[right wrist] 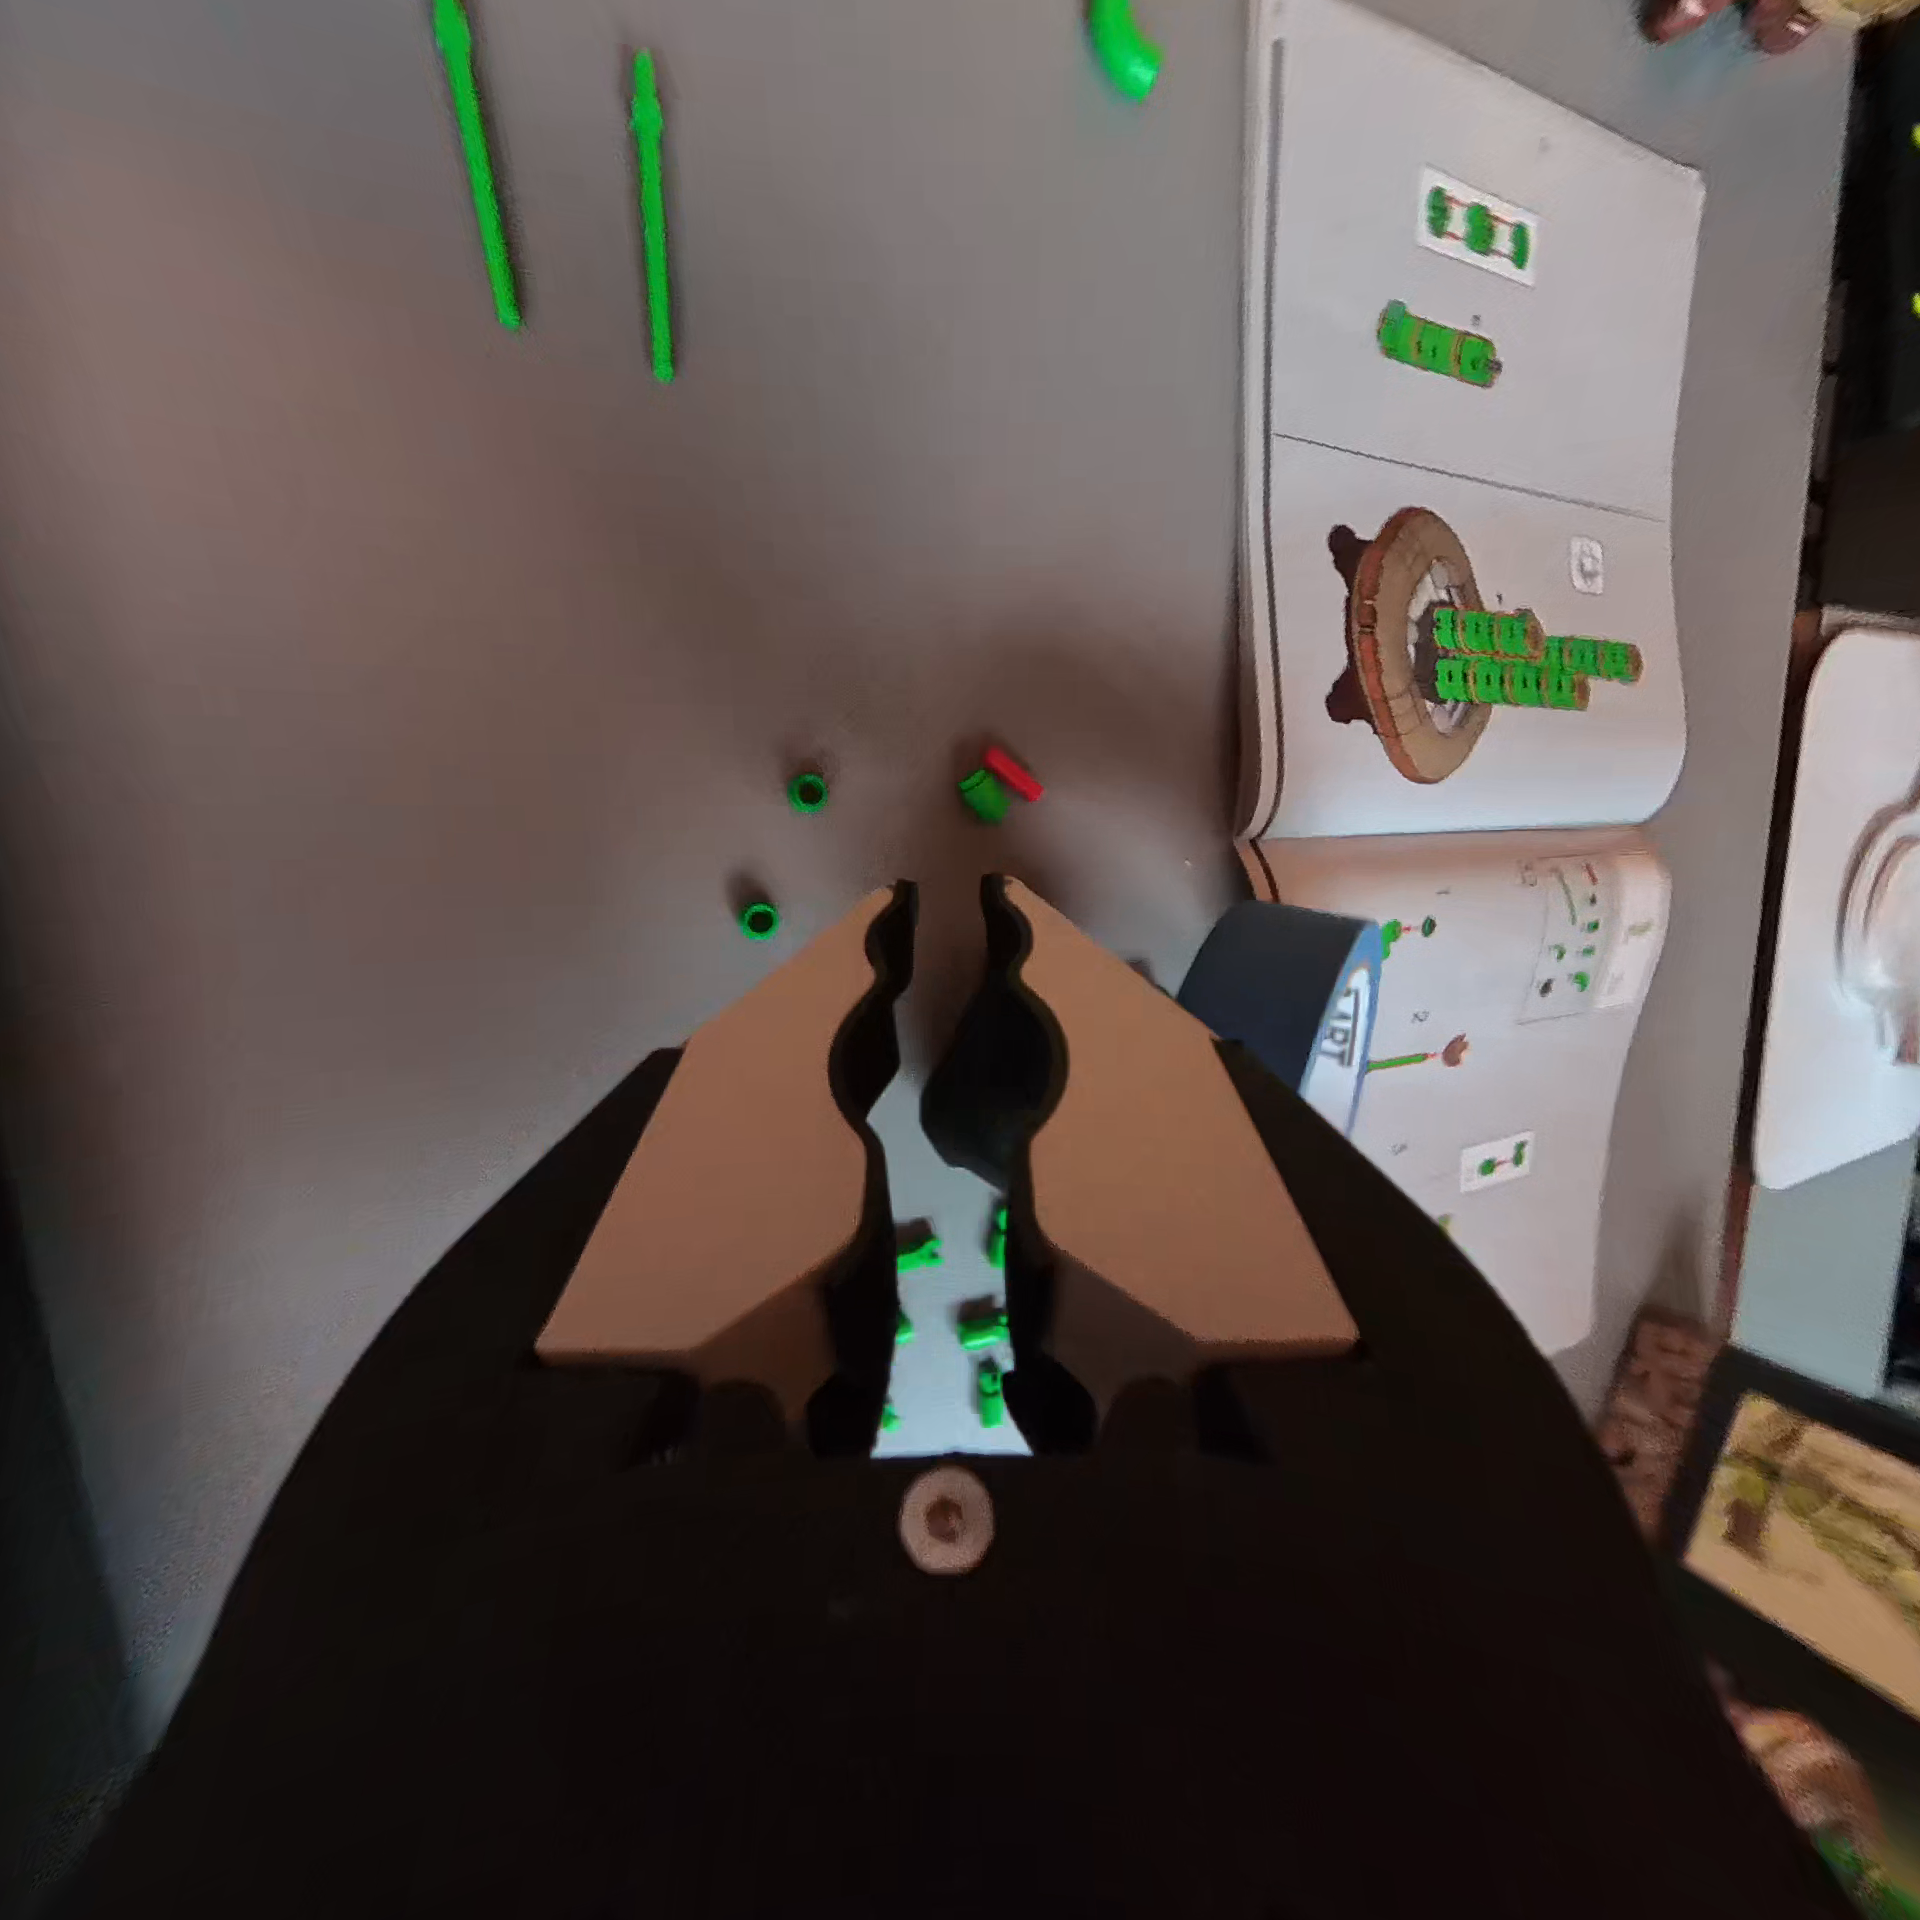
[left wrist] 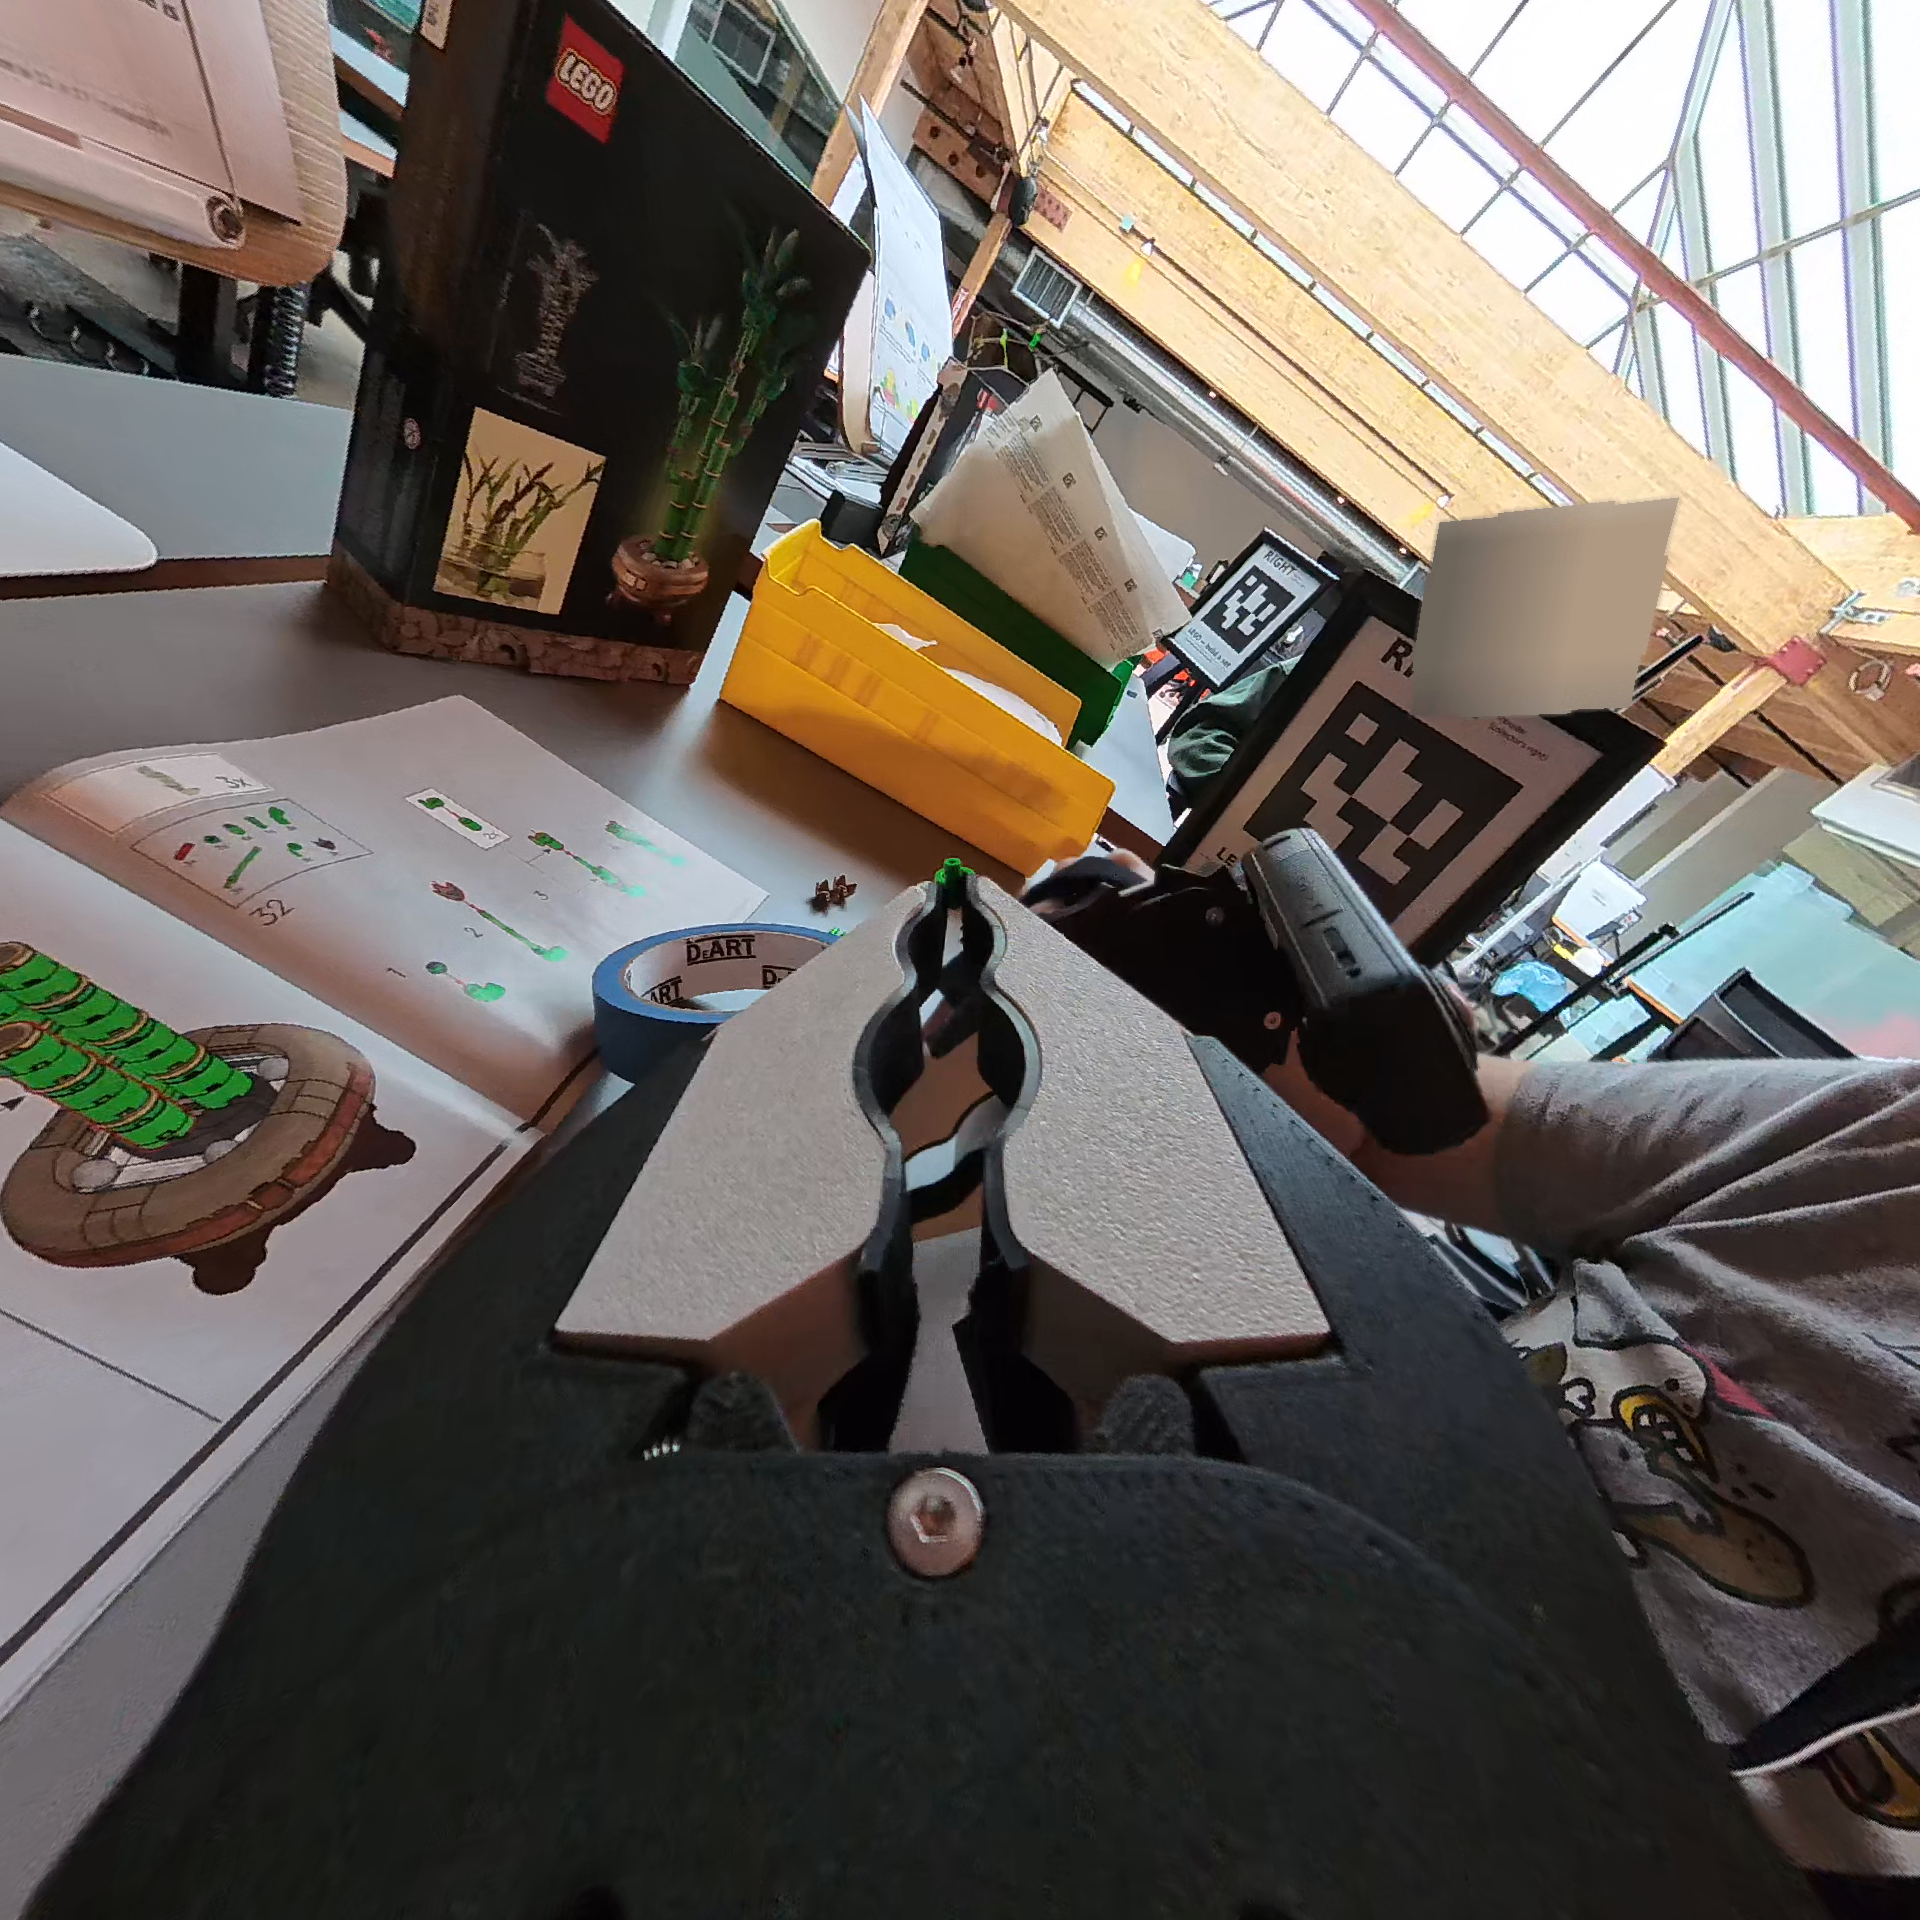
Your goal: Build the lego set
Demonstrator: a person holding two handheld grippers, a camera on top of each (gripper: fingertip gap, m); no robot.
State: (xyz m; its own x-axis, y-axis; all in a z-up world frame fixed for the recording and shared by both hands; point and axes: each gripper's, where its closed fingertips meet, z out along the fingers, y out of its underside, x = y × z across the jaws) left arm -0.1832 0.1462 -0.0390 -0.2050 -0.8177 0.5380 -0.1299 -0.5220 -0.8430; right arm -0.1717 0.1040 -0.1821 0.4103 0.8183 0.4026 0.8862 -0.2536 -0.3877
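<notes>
1. Left gripper (left wrist: 951, 891): fingers pressed together on a small green piece (left wrist: 949, 873), of which only the studded tip shows above the fingertips; the rest is hidden.
2. Right gripper (right wrist: 943, 885): fingers parted by a narrow gap, nothing between them, poised over the grey table (right wrist: 312, 727).
3. Ahead of the right gripper: two green ring pieces (right wrist: 807, 792), one just beside the left fingertip, one farther ahead; one green cylinder (right wrist: 982, 796) touching one red pin (right wrist: 1013, 774).
4. Farther ahead: two long green stems (right wrist: 651, 213), roughly parallel; one curved green piece (right wrist: 1122, 47), cut off by the top edge.
5. Behind the right fingertips, seen through the gap: several small green connectors (right wrist: 920, 1252), count uncertain because the fingers cover part of them.
6. Right of the right gripper: one roll of blue tape (right wrist: 1283, 987), partly hidden, and one open instruction booklet (right wrist: 1455, 468).
7. Beyond the left gripper: one small dark brown piece (left wrist: 834, 890), shape unclear; one yellow bin (left wrist: 914, 717); one green bin (left wrist: 997, 613), mostly hidden behind it; one upright Lego box (left wrist: 582, 343).
8. Right of the left gripper: a gloved hand (left wrist: 1382, 1049) on the other tool's black handle.
</notes>
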